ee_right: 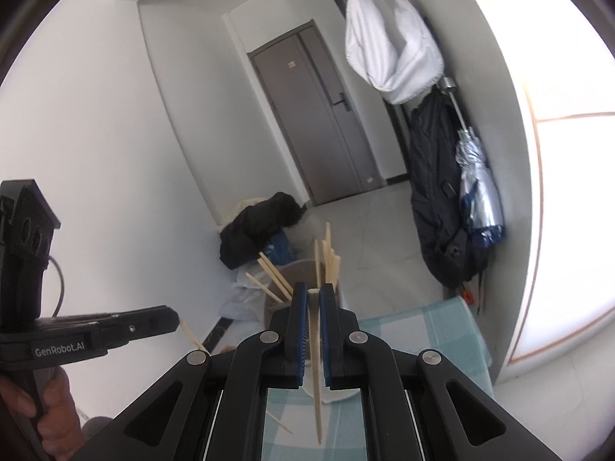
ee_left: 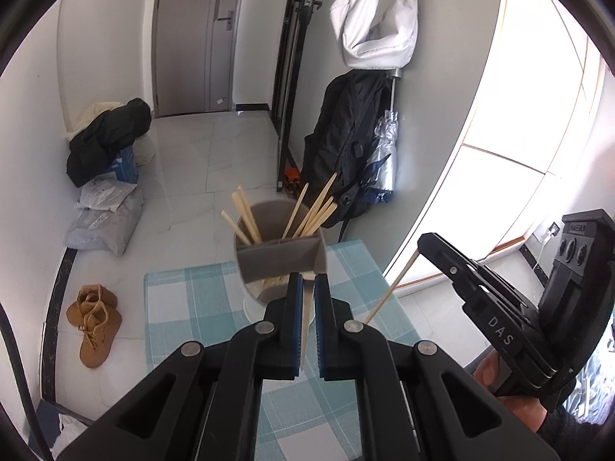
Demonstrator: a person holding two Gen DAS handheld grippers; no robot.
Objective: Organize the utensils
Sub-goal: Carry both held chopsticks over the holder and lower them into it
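Nearest the holder's front rim, the left gripper (ee_left: 307, 288) is closed on a single chopstick (ee_left: 306, 322), held between the blue pads (ee_left: 295, 319) with its upper end level with the rim. The right gripper (ee_right: 313, 299) is likewise clamped on a second chopstick (ee_right: 316, 365), whose long tail hangs down below the jaws on the near side of the holder.

The utensil holder (ee_left: 280, 261), a grey divided cup, stands on the checked tablecloth (ee_left: 184, 307). Chopsticks already stand in its rear compartments, fanned left and right. At least one loose stick appears to lie on the cloth in front of the holder, though the right wrist view is too obstructed to be sure.

Both grippers are crowded at the same rim. A collision is judged possible, or a tip catching the divider (ee_left: 284, 251). A tilted release could tip a stick over the edge to the floor (ee_left: 192, 176) behind the holder.
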